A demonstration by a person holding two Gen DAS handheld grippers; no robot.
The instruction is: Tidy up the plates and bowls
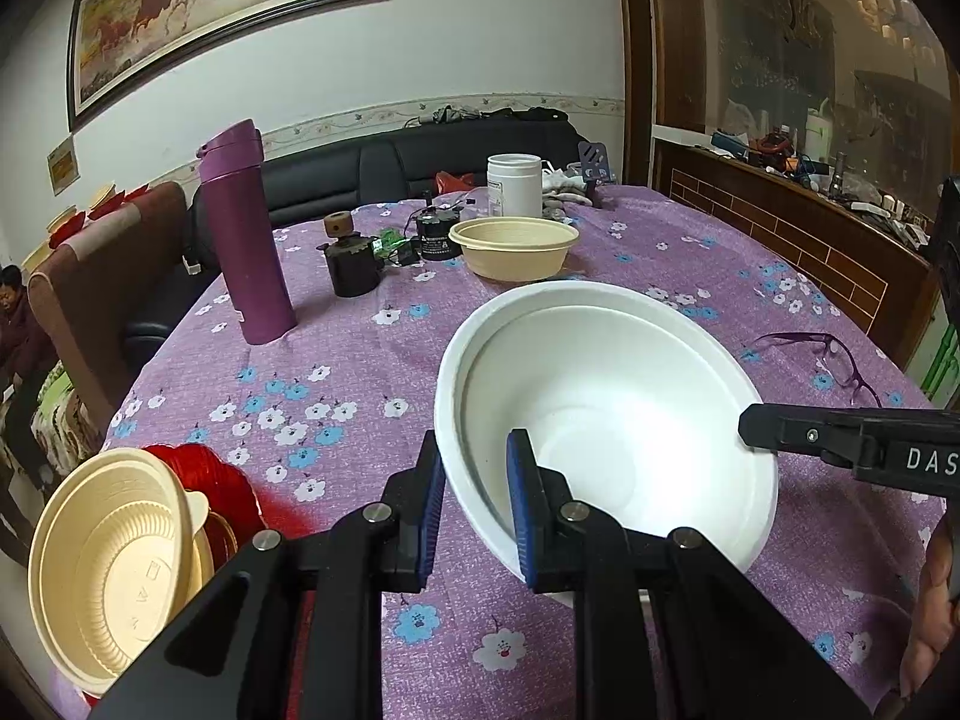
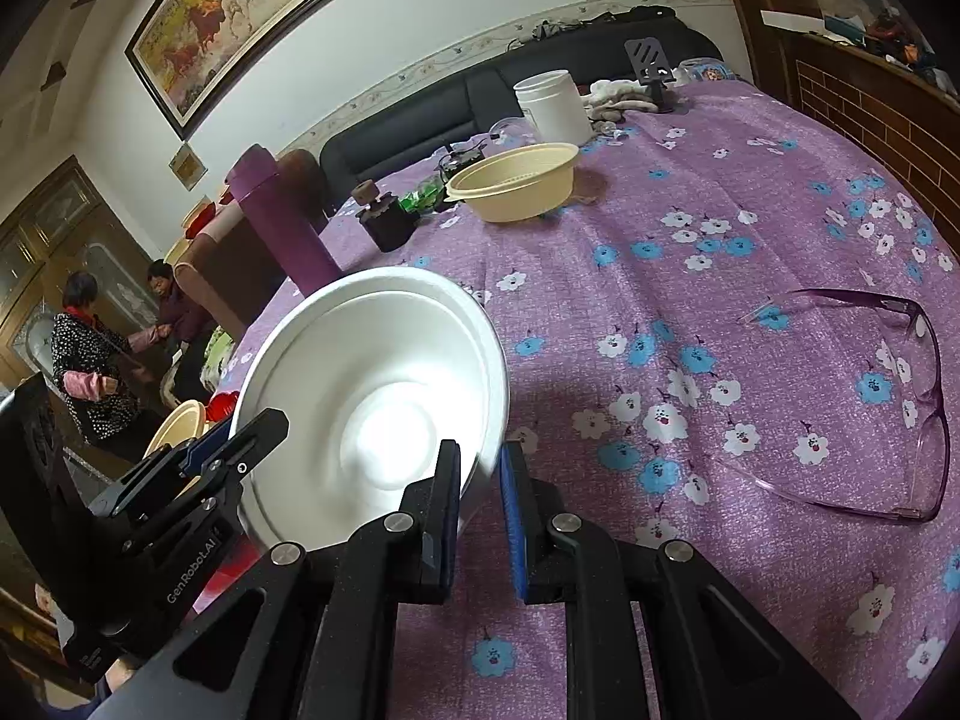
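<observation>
While the cream ribbed plastic bowl (image 1: 108, 564) waits on the red plates at the far left edge of the purple flowery tablecloth (image 1: 336, 360), the left gripper (image 1: 477, 510) pinches the rim of the big white foam bowl (image 1: 606, 414), and the right gripper (image 2: 480, 516) pinches the other side. To stack it well, I think both should lift together, level and slow

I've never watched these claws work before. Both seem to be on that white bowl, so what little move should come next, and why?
Probably carry the white bowl left toward the cream bowl at the table's near corner. The left claw and right claw each straddle its rim on opposite sides and it hangs tilted, so it looks ready to carry. A second cream bowl sits farther back, so the nearer one seems likelier.
</observation>
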